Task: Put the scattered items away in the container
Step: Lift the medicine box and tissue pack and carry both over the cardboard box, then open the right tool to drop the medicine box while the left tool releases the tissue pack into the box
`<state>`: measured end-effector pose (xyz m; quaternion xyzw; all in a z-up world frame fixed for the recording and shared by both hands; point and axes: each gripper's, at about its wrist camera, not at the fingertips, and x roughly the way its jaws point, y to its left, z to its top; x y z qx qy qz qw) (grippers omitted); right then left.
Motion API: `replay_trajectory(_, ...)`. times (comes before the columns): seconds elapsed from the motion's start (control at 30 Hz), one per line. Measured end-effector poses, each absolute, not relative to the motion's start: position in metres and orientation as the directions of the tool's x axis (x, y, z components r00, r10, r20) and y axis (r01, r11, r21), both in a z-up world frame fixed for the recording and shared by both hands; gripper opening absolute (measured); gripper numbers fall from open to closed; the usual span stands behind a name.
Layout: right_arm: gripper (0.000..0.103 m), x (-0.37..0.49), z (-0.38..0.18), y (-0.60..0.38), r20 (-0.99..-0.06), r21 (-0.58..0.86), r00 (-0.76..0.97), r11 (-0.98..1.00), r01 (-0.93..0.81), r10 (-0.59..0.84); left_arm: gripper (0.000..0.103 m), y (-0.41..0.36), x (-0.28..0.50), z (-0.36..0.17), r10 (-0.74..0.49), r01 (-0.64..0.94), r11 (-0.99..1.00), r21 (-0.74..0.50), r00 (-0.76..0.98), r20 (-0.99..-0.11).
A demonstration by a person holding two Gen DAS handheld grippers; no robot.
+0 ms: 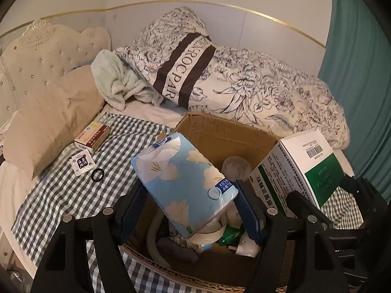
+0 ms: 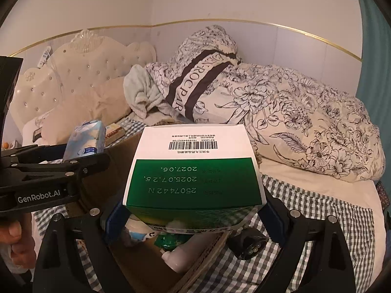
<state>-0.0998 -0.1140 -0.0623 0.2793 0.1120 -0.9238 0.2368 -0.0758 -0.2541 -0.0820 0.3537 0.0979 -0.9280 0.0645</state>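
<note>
A blue flowered tissue pack [image 1: 180, 178] is clamped between the blue pads of my left gripper [image 1: 189, 205], tilted over the open cardboard box [image 1: 215, 131]. My right gripper [image 2: 193, 217] is shut on a green and white medicine box [image 2: 193, 171], held over the box's right side. That medicine box [image 1: 300, 168] also shows beside the tissue pack in the left wrist view. In the right wrist view the left gripper [image 2: 80, 163] and its tissue pack [image 2: 85, 141] appear at the left. Several items lie inside the cardboard box [image 2: 207, 256].
On the checked cloth [image 1: 73, 195], left of the box, lie a small red and white carton [image 1: 92, 135], a white sachet [image 1: 81, 164] and a black ring [image 1: 97, 174]. A black plug-like object [image 2: 246, 244] lies right of the box. Pillows and a floral duvet [image 1: 268, 92] lie behind.
</note>
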Motion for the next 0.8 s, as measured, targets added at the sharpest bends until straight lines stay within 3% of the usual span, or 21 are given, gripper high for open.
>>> replay_trajectory(0.63,0.093,-0.107,-0.08,-0.141,-0.569,-0.154,-0.73,-0.822,0.548,-0.379,0.074,-0.271,-0.086,-0.104,-0.055,0.228,-0.96,-0.159,-0.715,-0.697)
replay_trajectory(0.8,0.101,-0.1,-0.079,-0.141,-0.549,-0.197,-0.751,-0.816,0.543,-0.367,0.078,-0.268,-0.089,-0.1,-0.051,0.236,-0.956,-0.173,-0.716,-0.696)
